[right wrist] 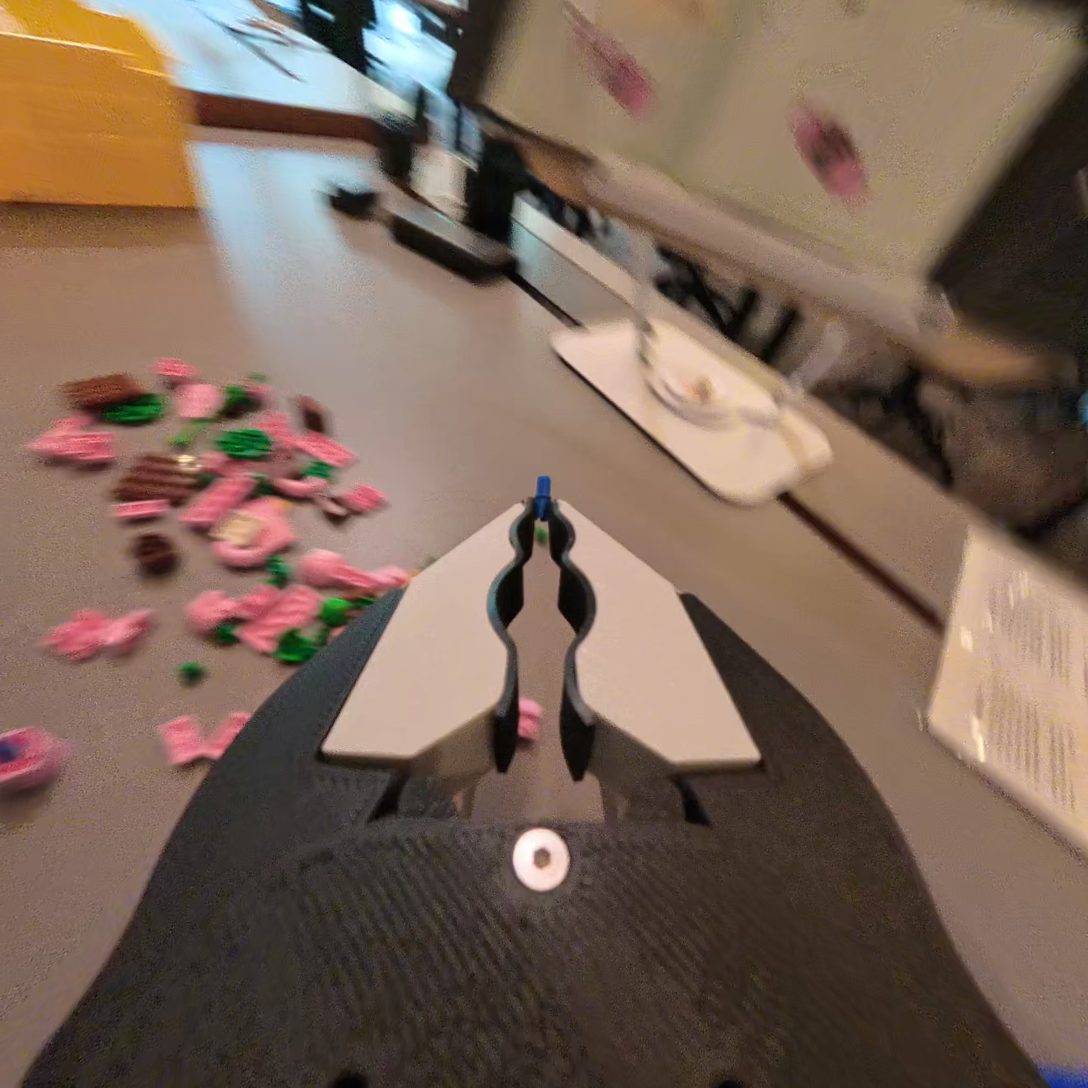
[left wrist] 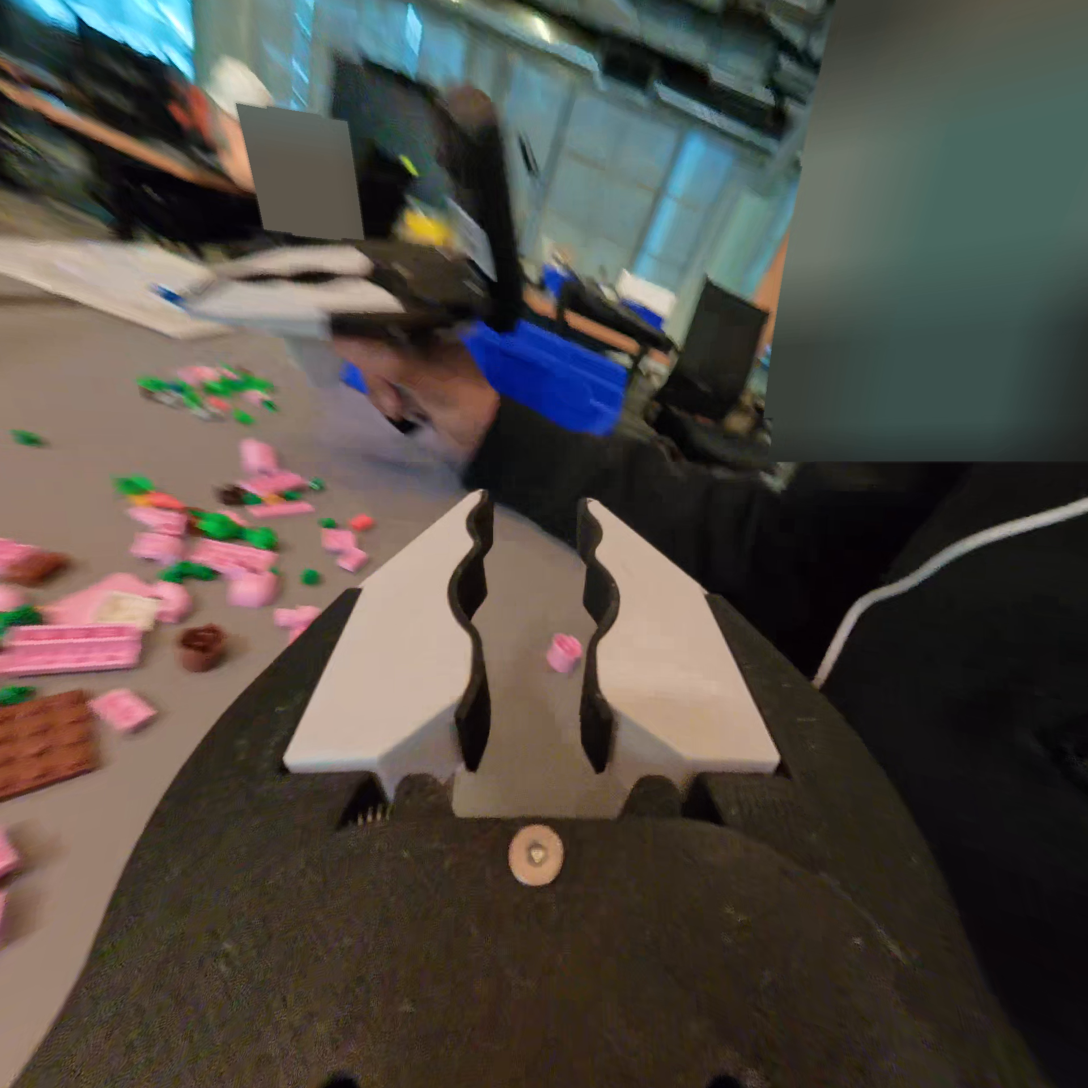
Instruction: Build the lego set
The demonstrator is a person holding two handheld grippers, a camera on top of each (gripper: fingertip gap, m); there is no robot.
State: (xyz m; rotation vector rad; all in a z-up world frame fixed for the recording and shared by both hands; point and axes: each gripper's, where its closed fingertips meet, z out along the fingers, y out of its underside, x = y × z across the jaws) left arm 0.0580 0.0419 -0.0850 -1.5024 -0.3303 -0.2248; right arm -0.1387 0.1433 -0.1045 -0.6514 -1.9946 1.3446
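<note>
My left gripper (left wrist: 534,503) is open with nothing between its pads. Through the gap I see a small round pink piece (left wrist: 564,652) lying on the grey table (left wrist: 365,459), close to the right finger. My right gripper (right wrist: 543,507) is shut on a small blue pin (right wrist: 543,490) that sticks out past its fingertips. It also shows blurred in the left wrist view (left wrist: 203,294), raised over the table and held by a hand (left wrist: 430,388). Loose pink, green and brown pieces (right wrist: 235,500) lie in a pile at the left; they also show in the left wrist view (left wrist: 194,547).
A brown studded plate (left wrist: 41,742) lies at the left edge. A white tray (right wrist: 724,435) with a clear cup on it stands at the right, near the table's edge. A printed sheet (right wrist: 1018,677) lies at the far right. A white cable (left wrist: 918,571) crosses dark cloth. About 25 cm separates my left fingertips from my right. The small round pink piece (left wrist: 564,652) lies some 12 cm from my left tips, 25 cm from my right tips.
</note>
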